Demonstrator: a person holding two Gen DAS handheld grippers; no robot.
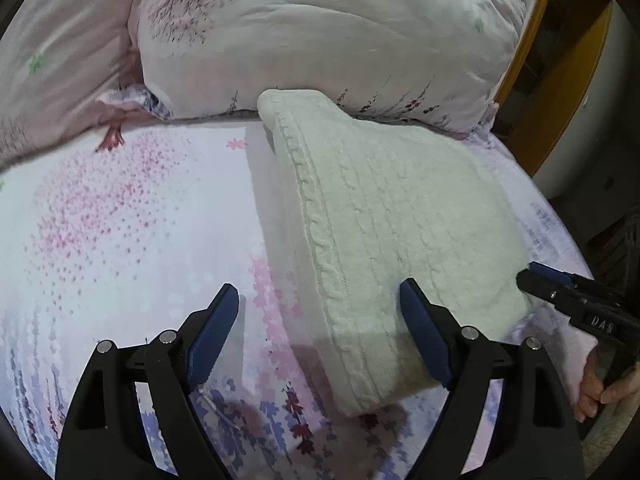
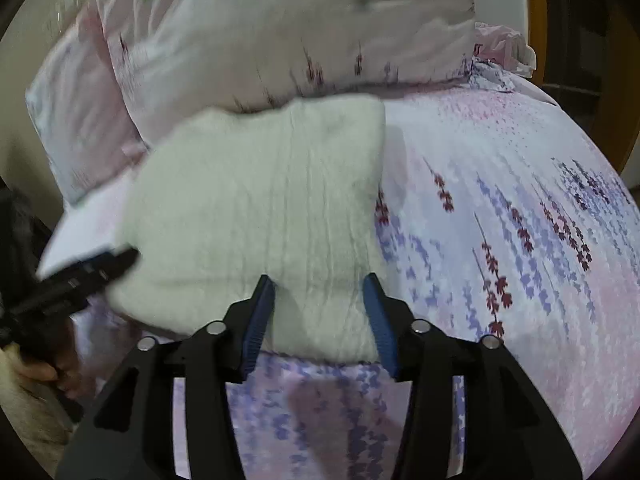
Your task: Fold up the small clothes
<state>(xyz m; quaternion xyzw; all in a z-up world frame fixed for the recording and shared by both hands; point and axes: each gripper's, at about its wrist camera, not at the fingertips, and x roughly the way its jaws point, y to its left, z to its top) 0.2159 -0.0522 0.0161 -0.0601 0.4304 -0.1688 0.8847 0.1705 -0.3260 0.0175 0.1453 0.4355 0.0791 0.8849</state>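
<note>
Lying folded on the flowered bedsheet (image 1: 120, 220) just before the pillows (image 1: 320, 40), the cream knitted garment (image 1: 380, 220) could spring open or drag askew if the spread left gripper (image 1: 320, 320) or the part-open right gripper (image 2: 320, 304), straddling its near edge, snags the knit.

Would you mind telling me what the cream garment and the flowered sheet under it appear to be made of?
The cream garment looks like a thick knit, probably wool or acrylic yarn: raised cable ribs and a fuzzy, matte surface. The flowered sheet looks like thin, smooth woven cloth, perhaps cotton or polyester, lying flat with a printed pattern; the exact fibre cannot be told.
</note>
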